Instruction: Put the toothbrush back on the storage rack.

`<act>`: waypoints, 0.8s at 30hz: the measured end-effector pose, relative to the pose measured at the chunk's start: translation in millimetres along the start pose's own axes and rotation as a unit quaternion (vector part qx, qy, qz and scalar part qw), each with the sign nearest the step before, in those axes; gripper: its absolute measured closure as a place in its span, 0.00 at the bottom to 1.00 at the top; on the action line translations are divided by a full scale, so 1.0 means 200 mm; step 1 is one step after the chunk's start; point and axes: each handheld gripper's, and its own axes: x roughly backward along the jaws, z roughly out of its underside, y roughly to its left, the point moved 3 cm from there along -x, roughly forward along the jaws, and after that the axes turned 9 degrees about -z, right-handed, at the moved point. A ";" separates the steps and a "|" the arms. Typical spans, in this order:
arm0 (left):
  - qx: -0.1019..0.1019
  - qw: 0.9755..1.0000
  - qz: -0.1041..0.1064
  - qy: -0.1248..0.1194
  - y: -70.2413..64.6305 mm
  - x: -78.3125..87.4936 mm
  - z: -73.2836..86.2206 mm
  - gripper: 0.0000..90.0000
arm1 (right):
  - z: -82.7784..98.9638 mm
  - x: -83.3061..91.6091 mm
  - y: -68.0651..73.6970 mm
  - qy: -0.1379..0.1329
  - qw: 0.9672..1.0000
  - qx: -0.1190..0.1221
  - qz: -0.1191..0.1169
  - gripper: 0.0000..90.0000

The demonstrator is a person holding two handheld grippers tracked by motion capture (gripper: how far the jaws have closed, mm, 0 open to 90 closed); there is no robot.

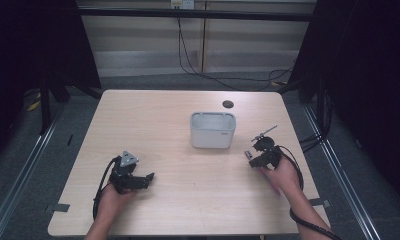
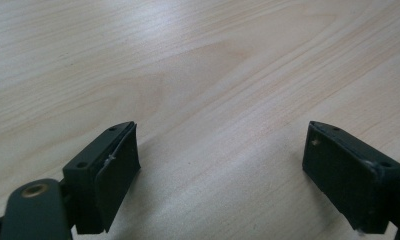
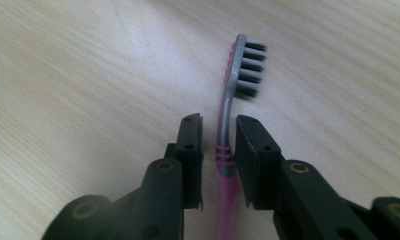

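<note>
My right gripper [image 3: 219, 145] nearly pinching the grey-and-pink plastic toothbrush [image 3: 231, 100] on the pale wooden table [image 1: 178, 200], slim gaps remaining, left gripper [image 2: 220, 170] spread wide, holding nothing.

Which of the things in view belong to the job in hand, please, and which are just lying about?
In the job:
- pink-and-grey plastic toothbrush
- right tool, jaws around its neck

Lying about:
- white rectangular plastic tub
- left tool, open over the table
</note>
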 end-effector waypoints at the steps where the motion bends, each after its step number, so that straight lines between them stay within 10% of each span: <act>1: -0.001 1.000 0.000 0.000 0.00 0.00 0.00 0.16 | 0.00 0.00 0.00 0.001 1.000 0.004 0.003 0.86; 24: -0.001 1.000 0.000 0.000 0.00 0.00 0.00 0.16 | 0.01 0.05 -0.02 -0.053 0.999 -0.007 0.002 0.94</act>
